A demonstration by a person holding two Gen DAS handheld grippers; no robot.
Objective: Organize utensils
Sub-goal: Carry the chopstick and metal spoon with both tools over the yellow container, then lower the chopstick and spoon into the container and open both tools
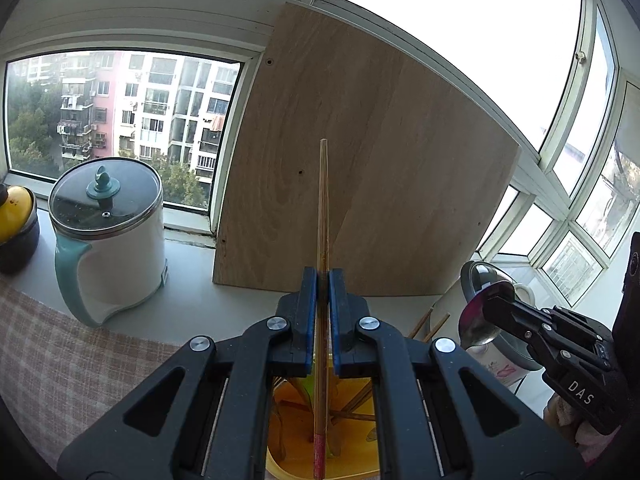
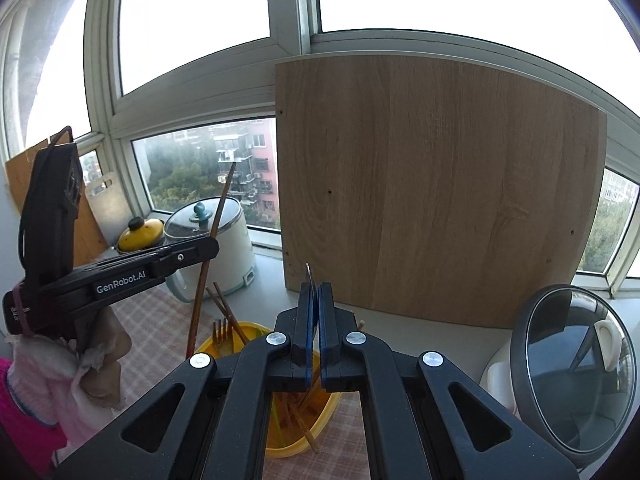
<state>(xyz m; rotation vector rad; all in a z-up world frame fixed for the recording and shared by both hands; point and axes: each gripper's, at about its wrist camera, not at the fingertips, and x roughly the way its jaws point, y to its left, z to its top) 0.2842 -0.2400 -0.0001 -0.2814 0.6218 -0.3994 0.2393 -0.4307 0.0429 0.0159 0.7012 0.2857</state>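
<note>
My left gripper (image 1: 323,276) is shut on a wooden chopstick (image 1: 323,200) with a red end, which stands upright between the blue pads. It hangs above a yellow container (image 1: 288,424) holding several chopsticks. In the right wrist view the same left gripper (image 2: 212,248) and its chopstick (image 2: 222,200) appear at the left, over the yellow container (image 2: 326,412), where a fork (image 2: 220,330) pokes up. My right gripper (image 2: 315,292) is shut on a metal spoon (image 2: 309,272), seen edge-on. From the left wrist view the right gripper (image 1: 490,300) pinches that spoon's shiny bowl (image 1: 476,326).
A large wooden board (image 1: 360,180) leans on the window behind. A white pot with a glass lid (image 1: 112,248) and a yellow-lidded pot (image 1: 14,208) stand on the sill at the left. A glass-lidded cooker (image 2: 576,368) sits at the right. Checked cloth (image 1: 48,360) covers the table.
</note>
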